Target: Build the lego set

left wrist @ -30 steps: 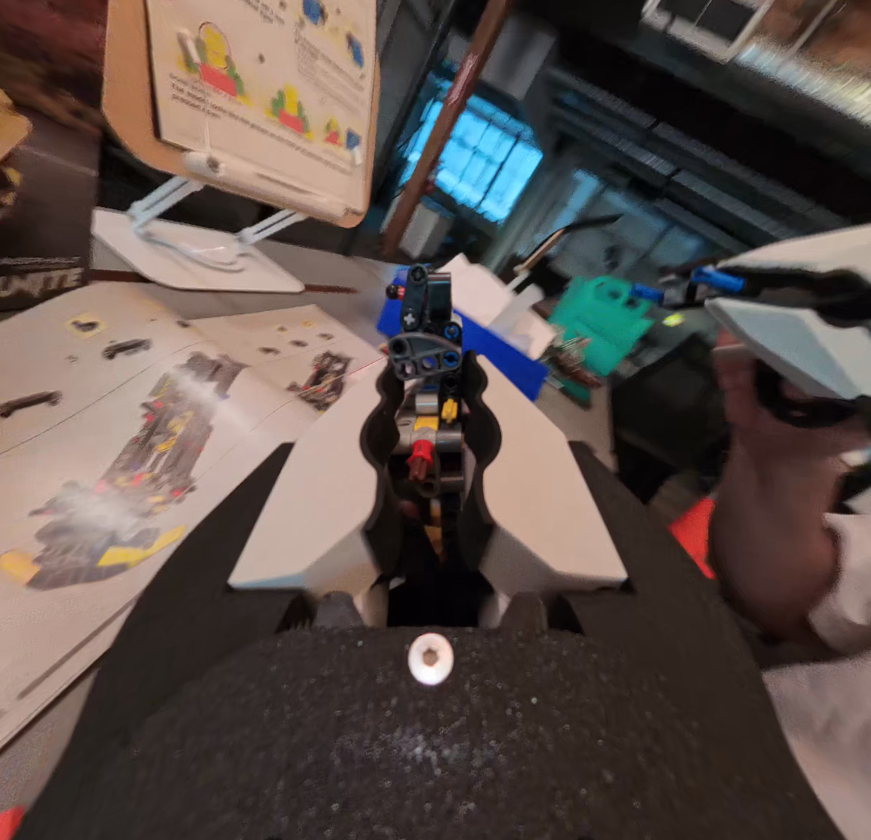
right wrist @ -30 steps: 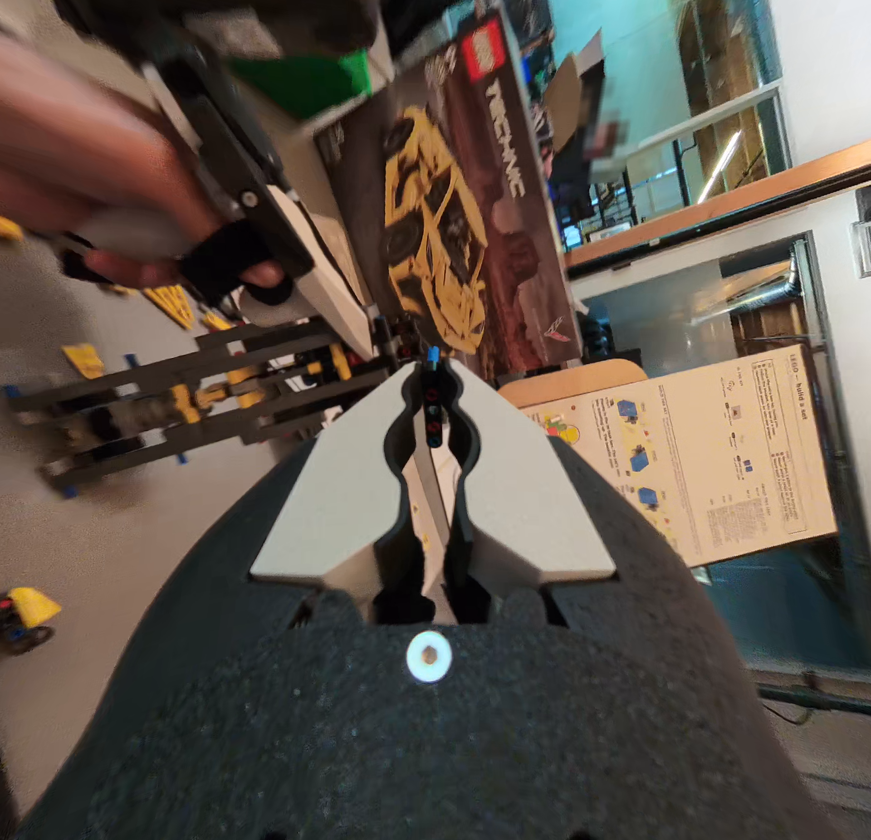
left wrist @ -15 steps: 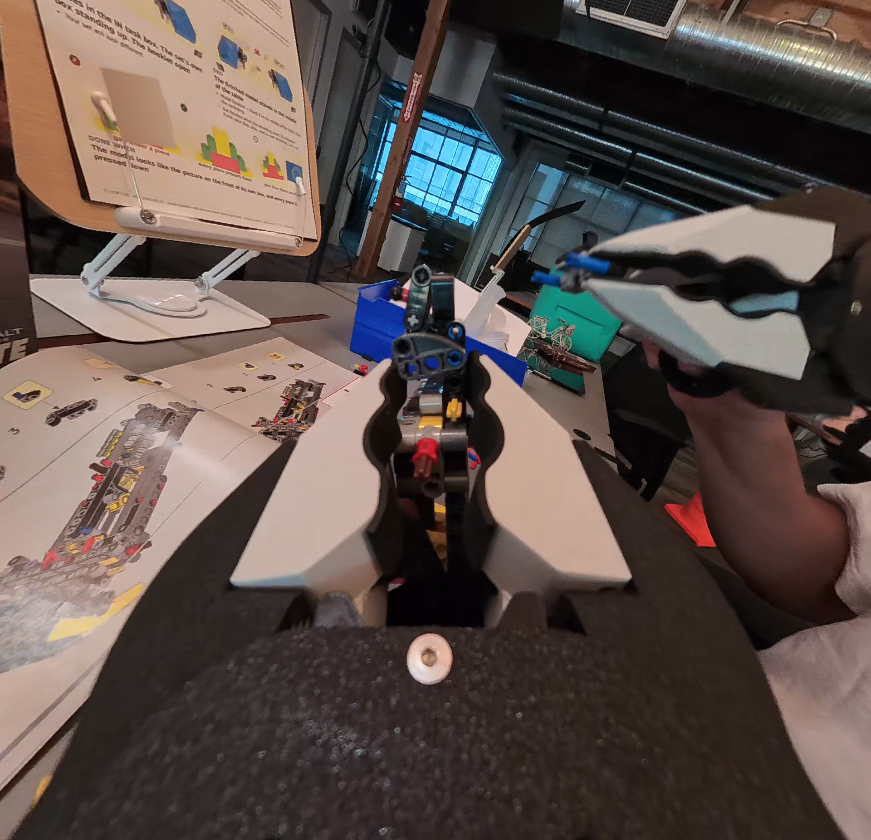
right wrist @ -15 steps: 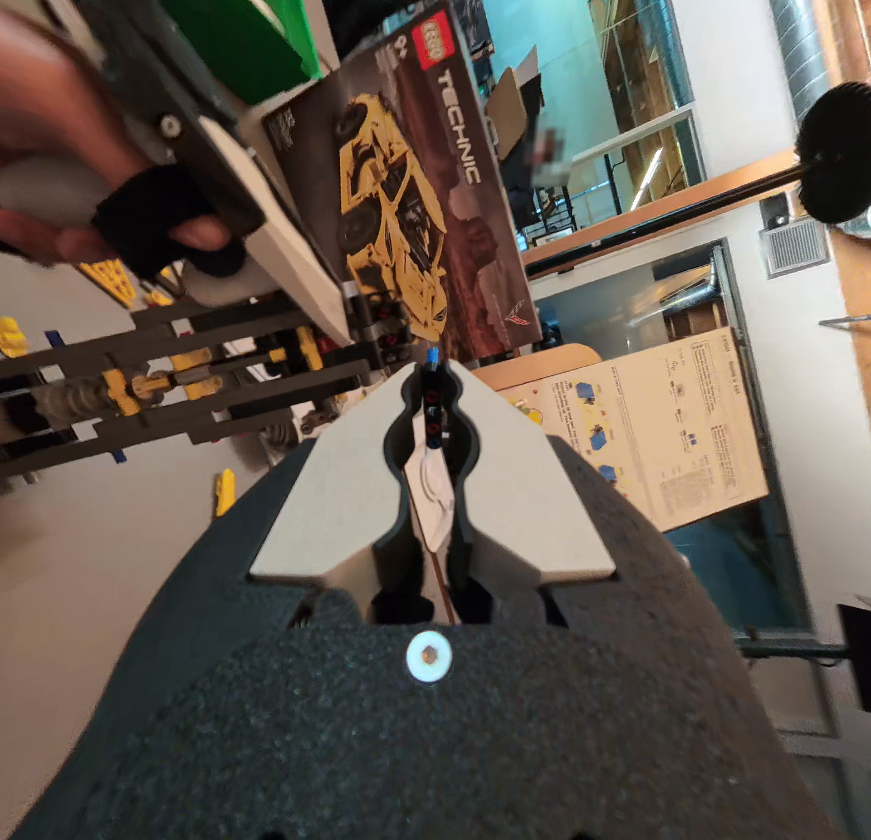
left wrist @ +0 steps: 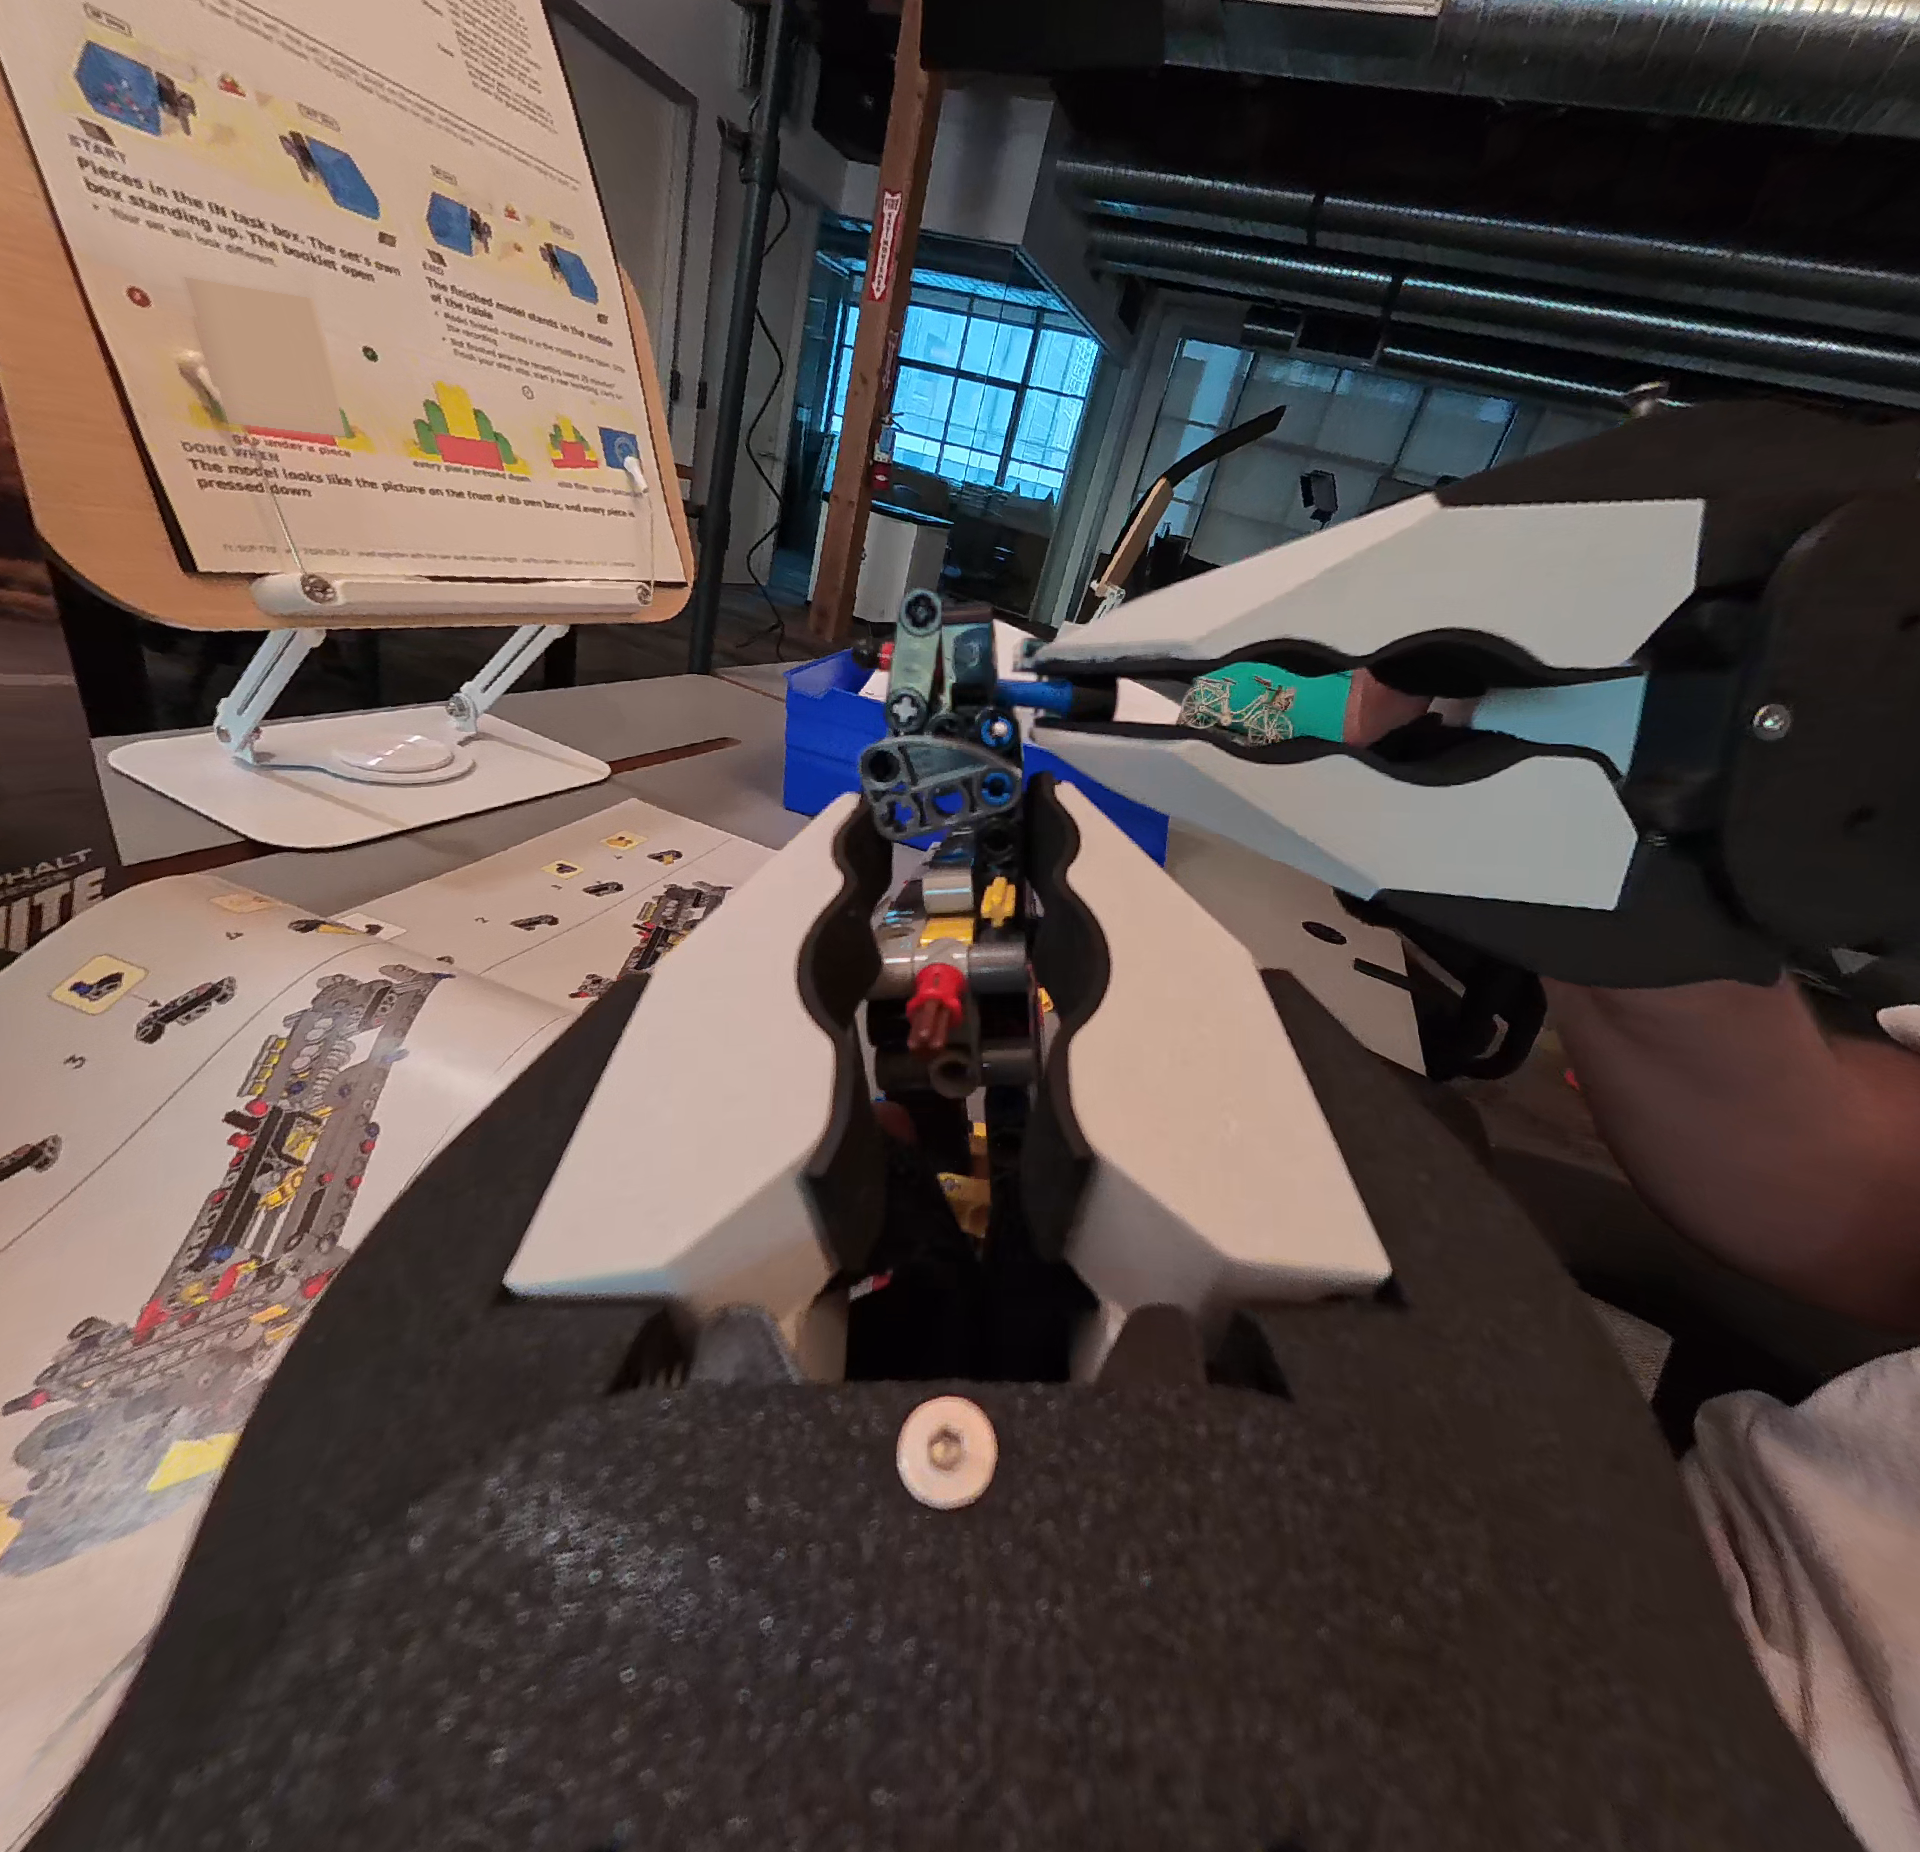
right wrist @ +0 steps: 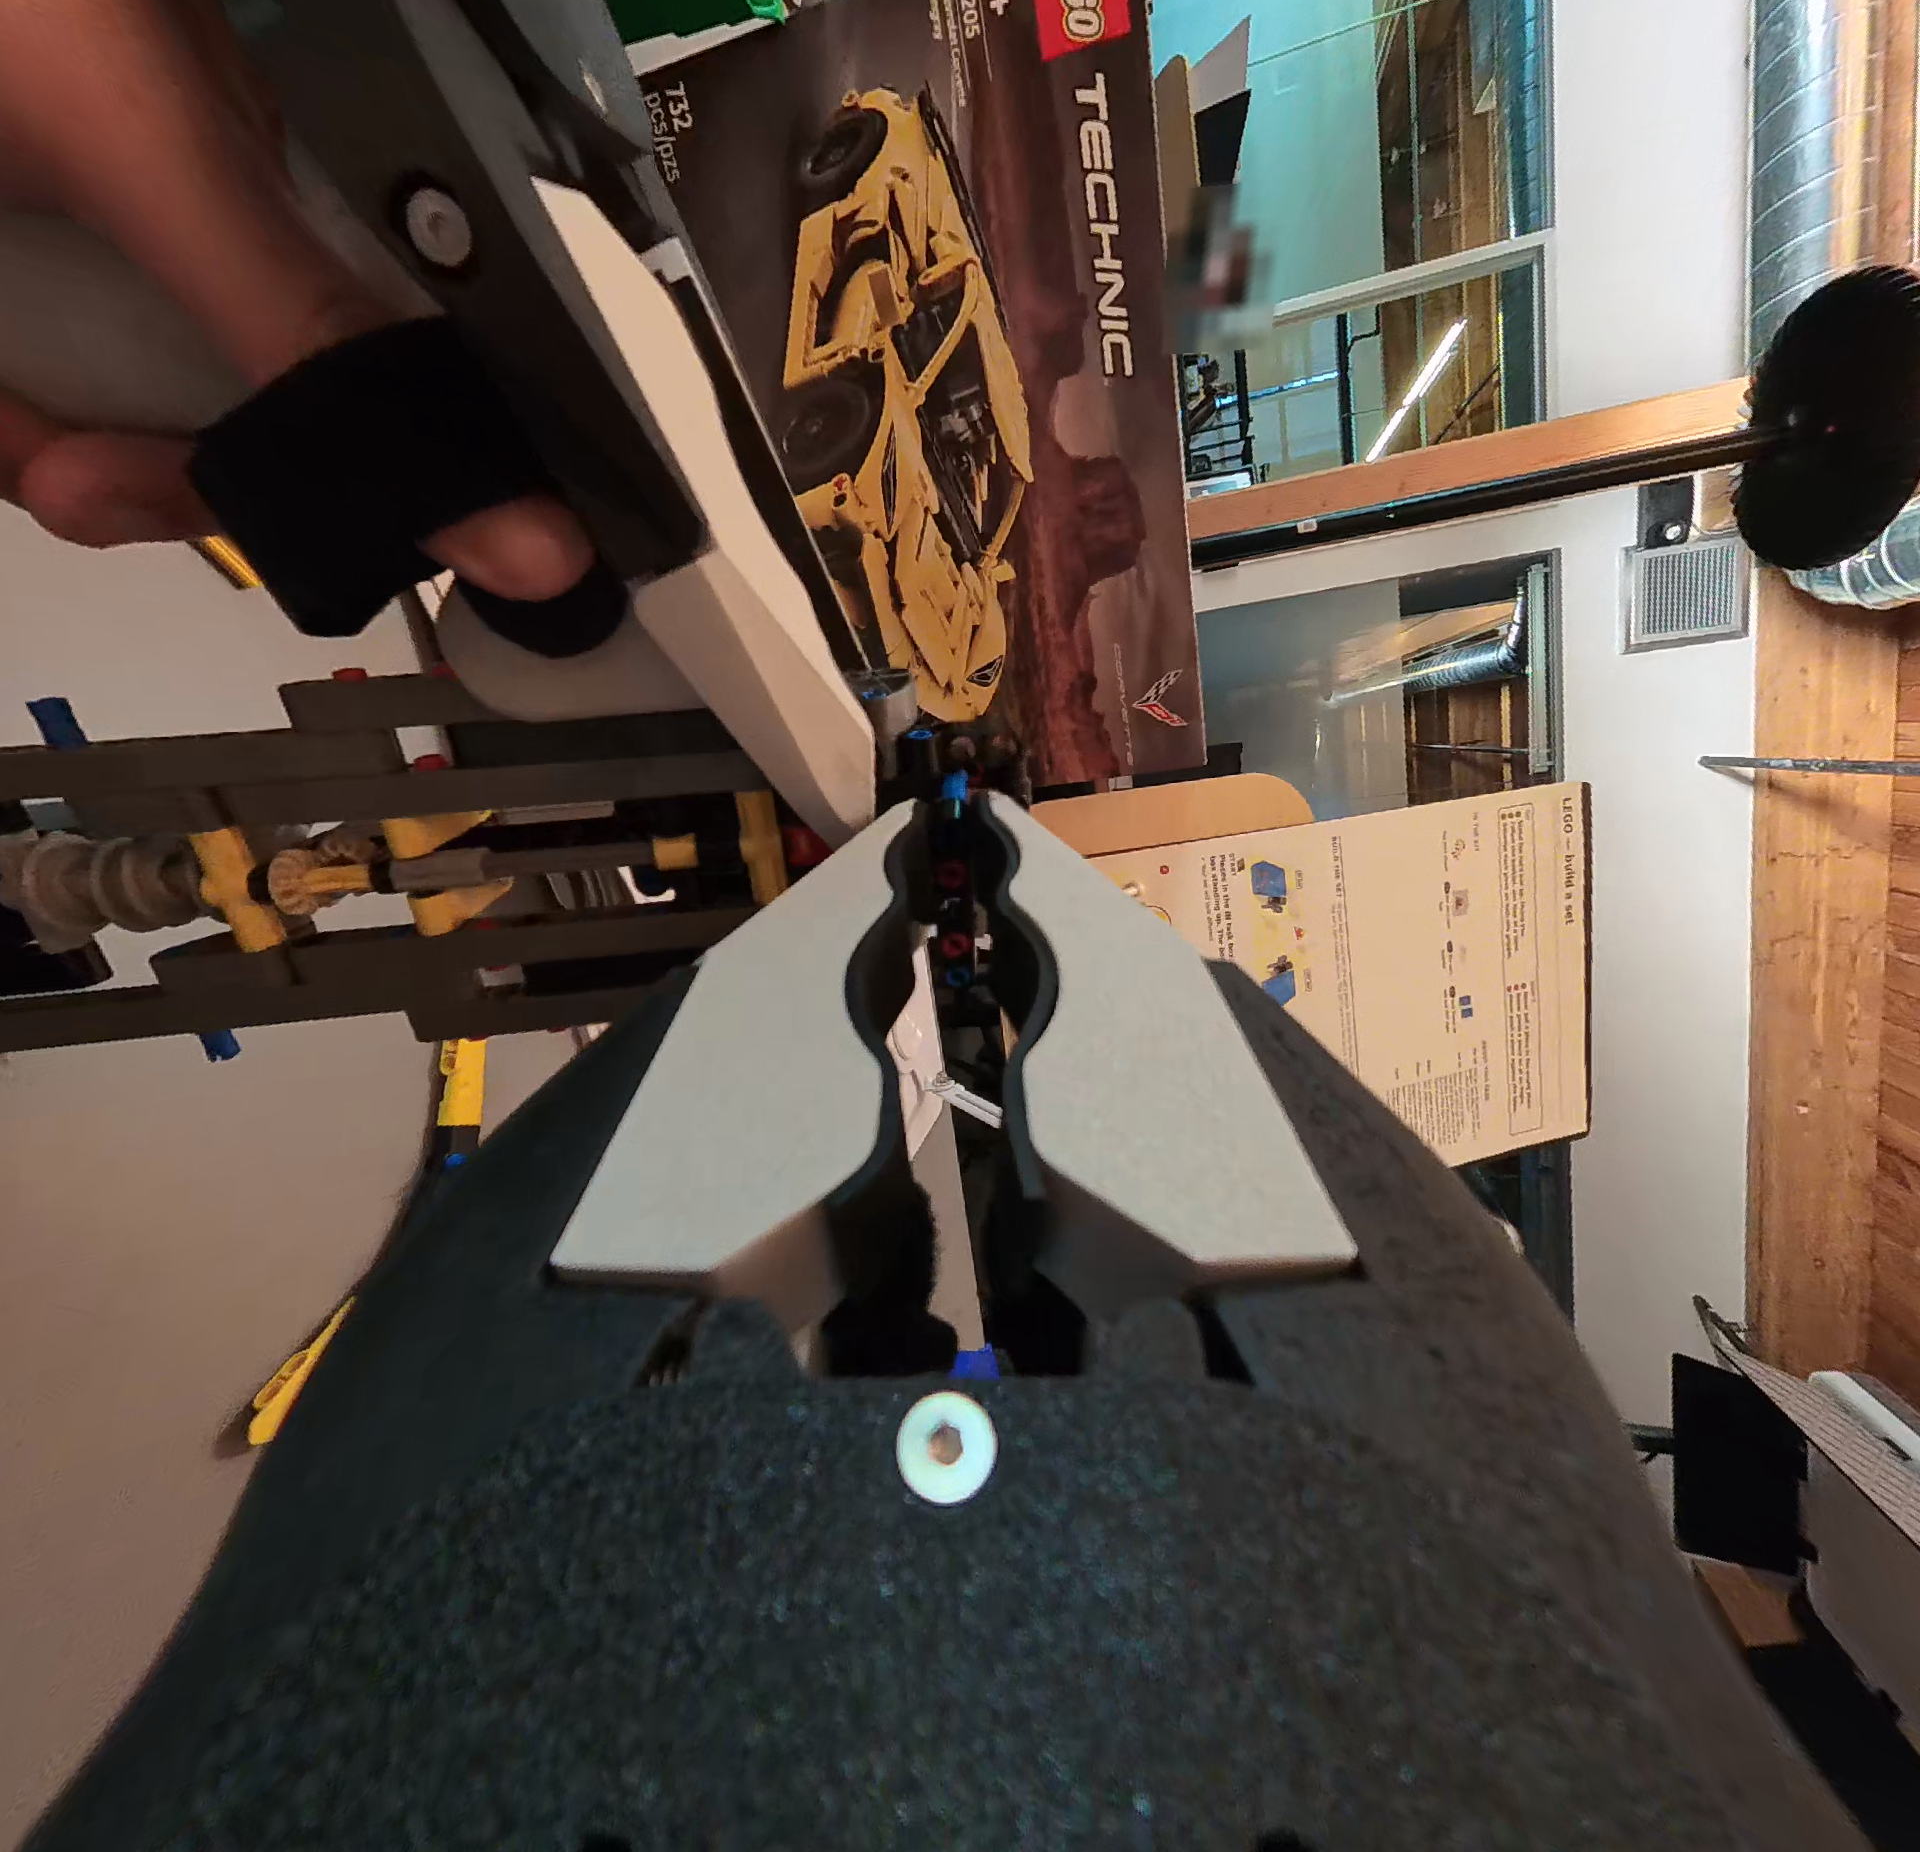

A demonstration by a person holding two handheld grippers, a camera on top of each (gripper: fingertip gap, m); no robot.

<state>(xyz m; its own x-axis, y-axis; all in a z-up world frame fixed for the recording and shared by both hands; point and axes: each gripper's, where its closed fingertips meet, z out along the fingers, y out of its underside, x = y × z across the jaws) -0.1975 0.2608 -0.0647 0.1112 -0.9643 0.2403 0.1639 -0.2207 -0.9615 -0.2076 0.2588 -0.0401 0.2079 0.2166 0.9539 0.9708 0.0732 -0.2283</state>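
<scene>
My left gripper [left wrist: 940, 815] is shut on the long black lego chassis [left wrist: 940, 961], which has yellow, grey and red parts and sticks out forward between the fingers. My right gripper [left wrist: 1031, 694] comes in from the right, shut on a small black piece with a blue pin [left wrist: 1044, 696] at its tip. The pin is at the chassis's far end. In the right wrist view my right gripper [right wrist: 951, 810] holds that black piece [right wrist: 951, 909], tip against the chassis [right wrist: 364, 867]. A left gripper finger [right wrist: 727, 607] lies over the frame.
An open instruction booklet [left wrist: 260, 1075] lies on the table at the left. A board with a sheet on a white stand [left wrist: 343, 296] is behind it. A blue bin [left wrist: 831, 753] sits beyond the chassis. The lego box [right wrist: 987, 348] stands upright. Loose yellow pieces [right wrist: 457, 1085] lie on the table. Less than 4 cm separates the two grippers' tips.
My right gripper has moved in from the right toward the far end of the chassis, bringing its blue pin up to it. The left gripper has kept its hold on the chassis.
</scene>
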